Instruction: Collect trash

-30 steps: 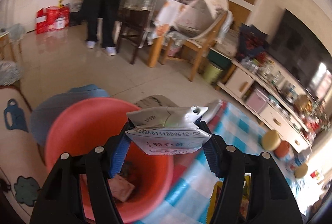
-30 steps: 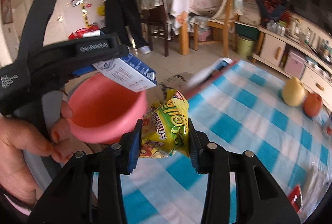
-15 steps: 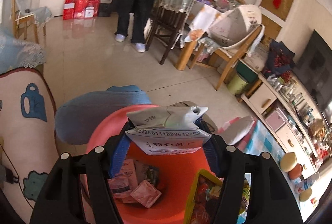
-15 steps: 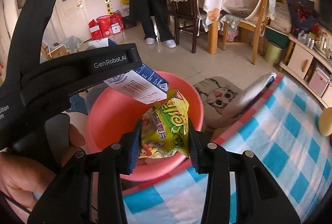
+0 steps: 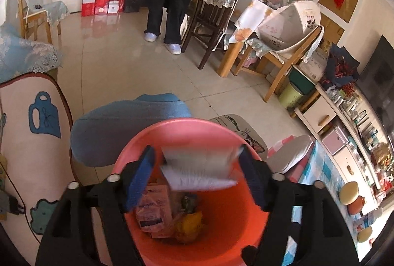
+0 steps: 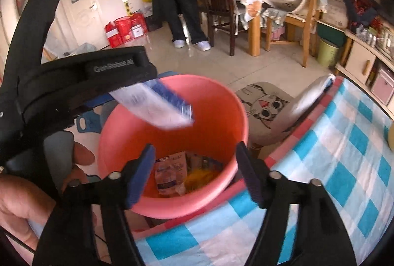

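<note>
Release is the step going on, as I judge it: the left gripper (image 5: 197,174) is standing spread wide above the pink bucket (image 5: 177,128), and the milk carton (image 5: 199,172) is blurring between its blue pads, seemingly touching neither. The carton's long axis is lying crosswise, pad to pad, its printed face tipping down toward the bucket floor. Just beside it, the right gripper (image 6: 194,172) is also gaping apart, holding nothing. Below both, a yellow snack bag (image 6: 202,176) and pale wrappers (image 5: 154,209) are lying at the bottom. Next, I'd guess, both grippers are needing to swing back over the checked tablecloth (image 6: 344,162), to their right, for more trash.
</note>
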